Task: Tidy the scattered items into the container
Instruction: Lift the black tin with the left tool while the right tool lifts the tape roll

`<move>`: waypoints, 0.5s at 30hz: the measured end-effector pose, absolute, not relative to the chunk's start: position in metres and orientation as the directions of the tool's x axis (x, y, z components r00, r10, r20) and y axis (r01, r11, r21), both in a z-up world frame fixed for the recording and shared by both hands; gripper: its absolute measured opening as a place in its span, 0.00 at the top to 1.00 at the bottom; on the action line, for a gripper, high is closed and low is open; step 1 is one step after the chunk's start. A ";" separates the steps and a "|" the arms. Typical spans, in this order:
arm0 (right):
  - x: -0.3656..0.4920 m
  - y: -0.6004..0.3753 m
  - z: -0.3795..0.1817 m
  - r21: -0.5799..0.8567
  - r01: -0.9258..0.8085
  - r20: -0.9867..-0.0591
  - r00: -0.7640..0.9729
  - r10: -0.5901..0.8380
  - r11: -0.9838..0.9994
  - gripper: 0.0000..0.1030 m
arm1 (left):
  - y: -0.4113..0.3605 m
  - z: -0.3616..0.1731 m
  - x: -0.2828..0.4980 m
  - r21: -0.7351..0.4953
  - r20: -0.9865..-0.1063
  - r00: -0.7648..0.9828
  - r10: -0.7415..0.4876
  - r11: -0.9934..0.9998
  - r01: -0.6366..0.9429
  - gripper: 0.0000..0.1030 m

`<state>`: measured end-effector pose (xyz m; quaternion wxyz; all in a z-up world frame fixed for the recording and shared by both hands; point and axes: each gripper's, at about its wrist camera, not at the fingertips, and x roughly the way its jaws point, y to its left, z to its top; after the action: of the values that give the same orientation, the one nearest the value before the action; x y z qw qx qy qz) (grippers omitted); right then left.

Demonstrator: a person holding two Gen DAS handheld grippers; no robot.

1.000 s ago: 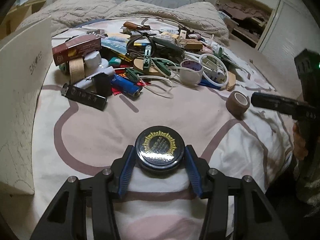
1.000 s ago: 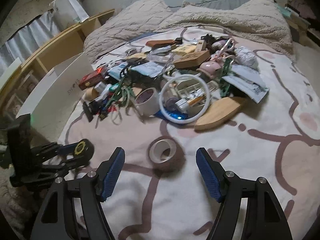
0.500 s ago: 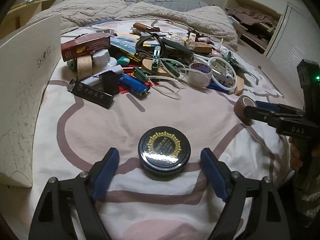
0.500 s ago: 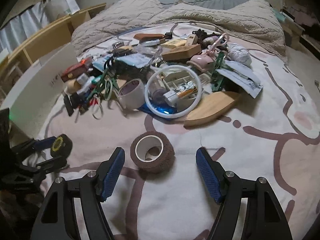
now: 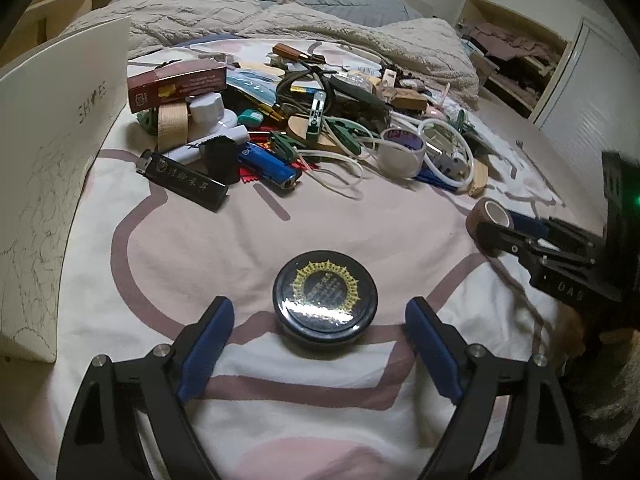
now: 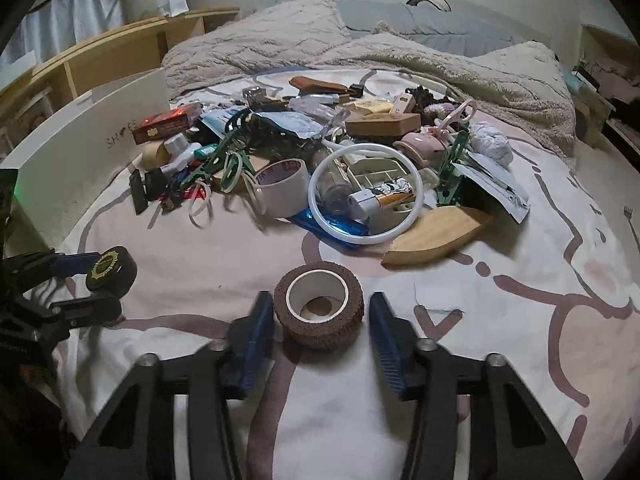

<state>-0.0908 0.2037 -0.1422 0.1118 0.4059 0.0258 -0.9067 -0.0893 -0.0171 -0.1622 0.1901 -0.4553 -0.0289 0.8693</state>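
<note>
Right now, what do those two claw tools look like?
Both are black frames with triangular cut-outs, silver screws and ribbed blue pads. The right gripper, seen from the left gripper, carries white lettering and a green light.

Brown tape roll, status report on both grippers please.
Right gripper open, straddling brown tape roll, not clamped. Left gripper open, black round tin loose on bedsheet. Nothing in the way.

Dim, warm indoor light, flat and from overhead; shadows were soft. Glare sat on the black tin lid [image 5: 325,294]. Heavy fisheye bending and dark vignette at all corners. Right gripper [image 6: 320,326] left finger motion-blurred; far bedding [image 6: 280,44] was soft and noisy.
</note>
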 end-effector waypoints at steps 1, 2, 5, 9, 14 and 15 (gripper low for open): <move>-0.089 0.205 -0.142 0.044 0.225 -0.736 -0.652 -0.184 -0.973 0.57 | -0.017 -0.162 -0.089 -0.222 -0.780 -0.515 0.356 -0.926 -0.305 0.17; -0.087 0.205 -0.142 0.040 0.227 -0.732 -0.657 -0.184 -0.973 0.57 | -0.017 -0.162 -0.089 -0.218 -0.779 -0.518 0.354 -0.927 -0.306 0.17; -0.081 0.205 -0.139 0.030 0.231 -0.714 -0.676 -0.182 -0.972 0.57 | -0.016 -0.161 -0.088 -0.200 -0.778 -0.525 0.344 -0.929 -0.313 0.19; -0.072 0.203 -0.132 0.012 0.243 -0.690 -0.700 -0.184 -0.970 0.57 | -0.016 -0.160 -0.087 -0.179 -0.777 -0.537 0.328 -0.934 -0.311 0.35; -0.062 0.192 -0.131 -0.030 0.280 -0.690 -0.700 -0.183 -0.959 0.57 | -0.013 -0.159 -0.086 -0.173 -0.778 -0.534 0.329 -0.931 -0.322 0.47; -0.060 0.190 -0.132 -0.034 0.285 -0.689 -0.701 -0.184 -0.958 0.57 | -0.012 -0.159 -0.085 -0.171 -0.778 -0.534 0.331 -0.930 -0.327 0.52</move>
<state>-0.0602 0.1897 -0.1315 0.1274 0.3653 0.0693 -0.9195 -0.0850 -0.0121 -0.1587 0.1876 -0.4446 -0.0023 0.8758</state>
